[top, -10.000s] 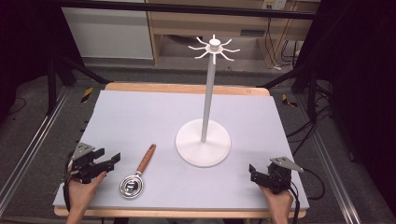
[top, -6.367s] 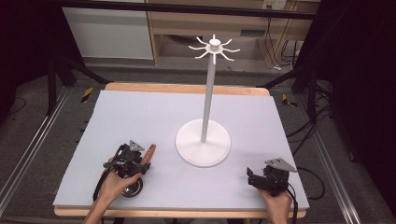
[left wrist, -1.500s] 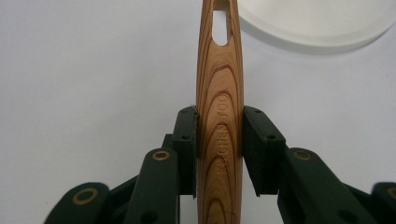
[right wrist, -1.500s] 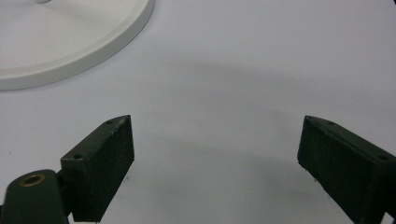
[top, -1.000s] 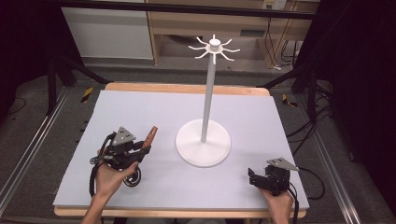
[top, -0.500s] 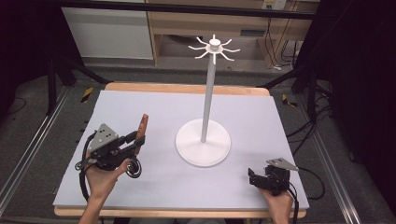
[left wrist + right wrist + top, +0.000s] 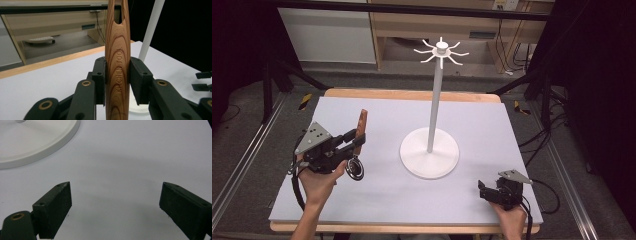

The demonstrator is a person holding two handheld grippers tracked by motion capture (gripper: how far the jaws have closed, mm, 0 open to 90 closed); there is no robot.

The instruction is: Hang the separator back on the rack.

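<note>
— What did the tool in the left gripper (image 7: 357,141) look like?

— A kitchen tool (image 7: 117,62) with a striped, reddish wooden handle stamped "KITCHEN TOOL", a slot cut near its far end, and a round metal head (image 7: 355,168) at the near end.

— How was it held?

— The left fingers (image 7: 136,77) were clenched on the handle's two sides, about midway along. The tool hung above the left part of the surface (image 7: 492,120), handle pointing far and up, head toward the near side, left of the white stand (image 7: 430,150).

— What had changed?

— Ten seconds before, the tool lay flat on the surface with the left gripper off to its left. A second before, it was gripped but lower and more level. It had since risen and tipped steeper.

— And the right side?

— The right gripper (image 7: 486,191) stayed at the near right corner, fingers (image 7: 53,207) spread apart with nothing between them, just over the bare surface near the stand's base (image 7: 37,142).
</note>
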